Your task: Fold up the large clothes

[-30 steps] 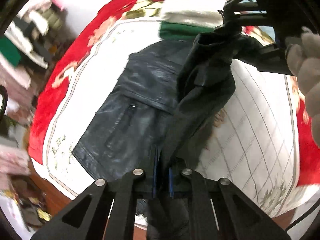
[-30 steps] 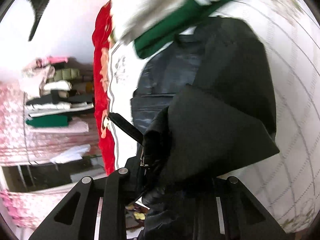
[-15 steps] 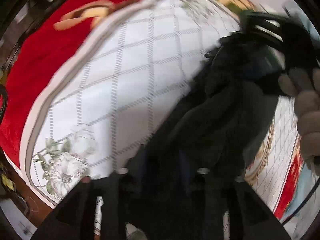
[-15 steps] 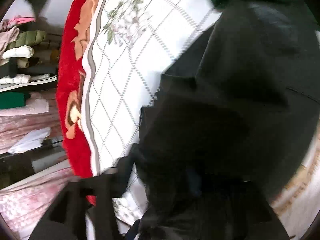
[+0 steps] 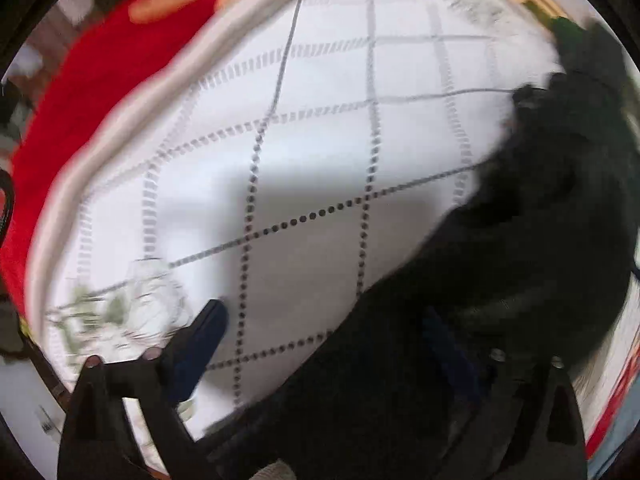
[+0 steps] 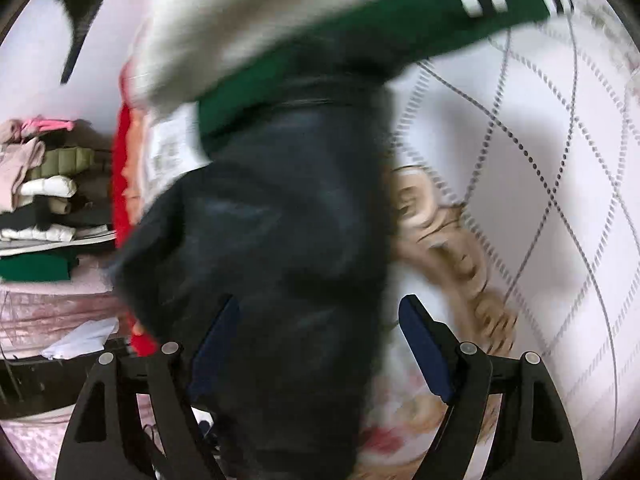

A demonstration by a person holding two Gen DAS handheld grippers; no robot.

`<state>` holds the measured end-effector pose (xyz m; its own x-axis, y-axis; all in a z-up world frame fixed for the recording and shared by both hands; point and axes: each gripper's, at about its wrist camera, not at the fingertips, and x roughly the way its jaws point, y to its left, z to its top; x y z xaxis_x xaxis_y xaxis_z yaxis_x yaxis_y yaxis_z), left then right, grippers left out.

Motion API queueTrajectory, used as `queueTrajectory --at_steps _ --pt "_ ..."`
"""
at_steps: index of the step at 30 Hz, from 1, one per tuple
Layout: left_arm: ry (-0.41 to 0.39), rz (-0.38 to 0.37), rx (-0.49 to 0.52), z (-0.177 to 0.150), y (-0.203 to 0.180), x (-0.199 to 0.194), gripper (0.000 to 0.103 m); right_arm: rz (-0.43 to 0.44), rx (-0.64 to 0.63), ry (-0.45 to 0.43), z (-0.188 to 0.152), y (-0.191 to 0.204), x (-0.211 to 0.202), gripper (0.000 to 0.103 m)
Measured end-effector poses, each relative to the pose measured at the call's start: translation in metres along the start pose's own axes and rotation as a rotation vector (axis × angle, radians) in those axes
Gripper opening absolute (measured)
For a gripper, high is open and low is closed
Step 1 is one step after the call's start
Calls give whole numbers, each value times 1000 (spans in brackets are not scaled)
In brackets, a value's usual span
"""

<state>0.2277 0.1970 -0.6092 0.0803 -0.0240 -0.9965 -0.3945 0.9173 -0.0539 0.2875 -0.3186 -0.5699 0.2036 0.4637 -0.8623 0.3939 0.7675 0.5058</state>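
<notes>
Fingers of both grippers, left (image 5: 324, 344) and right (image 6: 320, 332), stand apart over the black jacket (image 6: 272, 240).

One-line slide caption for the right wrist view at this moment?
Right gripper open astride the dark leather jacket on the quilted bedspread, a green striped garment beyond.
</notes>
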Motion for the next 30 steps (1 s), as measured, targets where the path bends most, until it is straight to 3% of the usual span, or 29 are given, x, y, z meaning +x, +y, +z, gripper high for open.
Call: queueTrajectory --at_steps 3,5,6,7,9,10,12,16,20,23,24,25,27,30 --pt "-30 39 63 5 -9 -5 103 109 19 23 17 -22 30 86" --pt "-35 55 71 6 -9 -10 103 123 9 -29 19 -23 33 86" --pt "-38 55 71 5 -8 -13 103 100 -14 -51 16 -20 30 75" --pt "-40 63 71 5 -8 -17 103 80 -35 -63 12 -17 26 46" --pt "-51 81 77 2 -8 -25 103 136 4 -64 4 -26 14 24" --pt "-55 90 82 1 -9 -30 103 177 58 -59 2 -35 9 17" --pt "-71 95 98 -3 -13 -45 103 221 154 -62 -9 -56 -4 14" --pt "-100 87 139 -16 -24 -77 103 167 266 -89 -60 -98 -55 13" --pt "-112 37 197 -44 -56 -103 103 -1 317 -50 -141 -156 -109 15" --pt "-105 30 253 -63 -85 -106 103 -158 319 74 -179 -201 -113 39" --pt "-98 30 271 -67 -95 -103 103 -185 311 96 -183 -211 -113 52" --pt "-86 29 283 -71 -106 -100 103 -210 303 108 -186 -219 -116 57" --pt "-69 12 284 -74 -122 -89 103 -227 291 75 -187 -224 -140 57" --pt "-85 10 273 -70 -133 -83 103 -267 214 -36 -181 -201 -184 57"
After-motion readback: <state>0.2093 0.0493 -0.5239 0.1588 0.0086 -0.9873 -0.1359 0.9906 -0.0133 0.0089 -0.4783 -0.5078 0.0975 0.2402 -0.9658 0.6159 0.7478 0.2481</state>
